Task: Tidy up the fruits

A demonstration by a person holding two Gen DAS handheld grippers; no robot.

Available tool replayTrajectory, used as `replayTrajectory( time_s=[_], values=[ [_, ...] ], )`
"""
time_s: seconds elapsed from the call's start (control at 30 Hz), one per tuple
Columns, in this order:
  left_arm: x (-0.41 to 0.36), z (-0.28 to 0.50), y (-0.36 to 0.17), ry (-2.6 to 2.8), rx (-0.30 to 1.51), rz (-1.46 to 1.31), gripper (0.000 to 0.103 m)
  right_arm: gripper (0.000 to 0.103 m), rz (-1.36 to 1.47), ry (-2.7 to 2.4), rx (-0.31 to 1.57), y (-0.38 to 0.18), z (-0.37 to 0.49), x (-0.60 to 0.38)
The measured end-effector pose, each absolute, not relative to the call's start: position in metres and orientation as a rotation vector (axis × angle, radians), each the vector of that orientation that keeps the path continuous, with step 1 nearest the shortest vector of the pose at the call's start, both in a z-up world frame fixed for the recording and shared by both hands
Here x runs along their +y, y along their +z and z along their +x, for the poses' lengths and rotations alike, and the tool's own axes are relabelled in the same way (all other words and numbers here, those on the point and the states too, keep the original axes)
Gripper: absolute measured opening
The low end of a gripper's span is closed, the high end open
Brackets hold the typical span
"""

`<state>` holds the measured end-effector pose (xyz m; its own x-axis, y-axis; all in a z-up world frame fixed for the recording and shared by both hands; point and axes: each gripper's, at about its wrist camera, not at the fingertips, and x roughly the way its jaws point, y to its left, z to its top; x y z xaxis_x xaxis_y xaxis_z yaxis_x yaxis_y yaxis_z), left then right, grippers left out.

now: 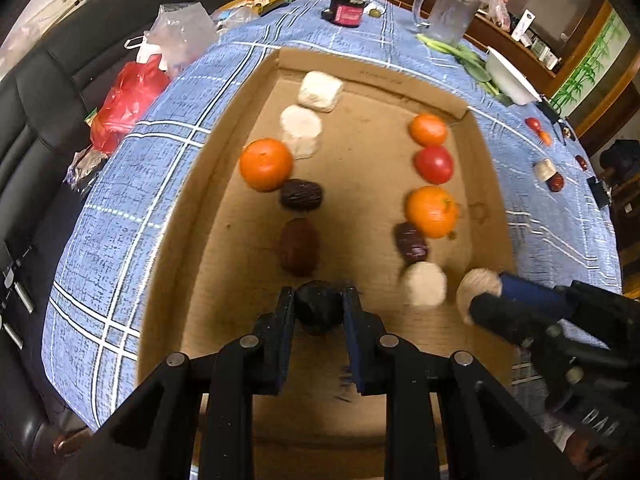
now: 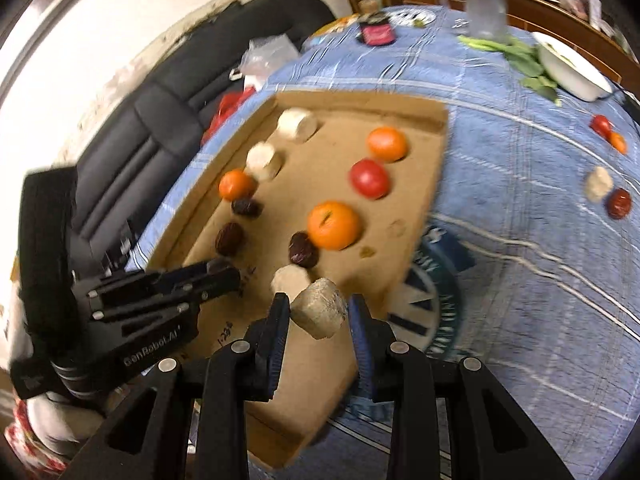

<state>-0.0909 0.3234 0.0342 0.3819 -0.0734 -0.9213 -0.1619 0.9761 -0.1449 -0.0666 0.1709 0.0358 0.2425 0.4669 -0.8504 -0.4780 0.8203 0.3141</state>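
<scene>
While both wrist cameras are looking down into the shallow brown corrugated cardboard tray (image 1: pixel 476 168), I am seeing my left gripper (image 1: pixel 319 304) clenching a dark, rounded, wrinkled date (image 1: pixel 319 307) between its flat black pads, low over the tray's near end. My right gripper (image 2: pixel 318 312) is grasping a pale beige, rough-textured cylindrical cake (image 2: pixel 319 312), tilted between its fingers, just above the tray's near right part.

Inside the tray, the fruits are lying in two rows. Along the left row, running away from the near end, a matte brown oval date (image 1: pixel 299 246), a shiny, creased dark date (image 1: pixel 301 195), a smooth round orange (image 1: pixel 265 164), and three chalky white cakes (image 1: pixel 301 128) are sitting close together. Along the right row, a pale round cake (image 1: pixel 425 283), a glossy maroon date (image 1: pixel 412 242) touching a large dimpled orange (image 1: pixel 431 211), a smooth red tomato (image 1: pixel 433 164) and a small orange (image 1: pixel 428 130) are lining up toward the far wall.

Outside the tray, on the blue plaid woven tablecloth (image 1: pixel 132 184), a few small red and pale pieces (image 2: pixel 608 194) are lying well to the tray's right; beyond its far wall a clear glass pitcher (image 1: pixel 448 10) is standing.
</scene>
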Motion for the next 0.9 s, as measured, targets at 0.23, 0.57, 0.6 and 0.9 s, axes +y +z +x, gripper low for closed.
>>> replayTrajectory(
  time_s=[0.23, 0.57, 0.6, 0.9],
  values=[
    [0.322, -0.081, 0.032, 0.011, 1.174, -0.192, 0.024, 0.035, -0.059, 0.623, 1.165, 0.023, -0.071, 0.185],
    [0.337, -0.073, 0.038, -0.027, 1.174, -0.272, 0.039, 0.035, -0.090, 0.593, 1.145, 0.026, -0.073, 0.192],
    [0.338, -0.073, 0.040, -0.031, 1.168, -0.278, 0.042, 0.035, -0.088, 0.593, 1.147, 0.026, -0.072, 0.193],
    [0.344, -0.075, 0.050, -0.033, 1.142, -0.320, 0.051, 0.050, -0.088, 0.591, 1.149, 0.027, -0.080, 0.193]
  ],
)
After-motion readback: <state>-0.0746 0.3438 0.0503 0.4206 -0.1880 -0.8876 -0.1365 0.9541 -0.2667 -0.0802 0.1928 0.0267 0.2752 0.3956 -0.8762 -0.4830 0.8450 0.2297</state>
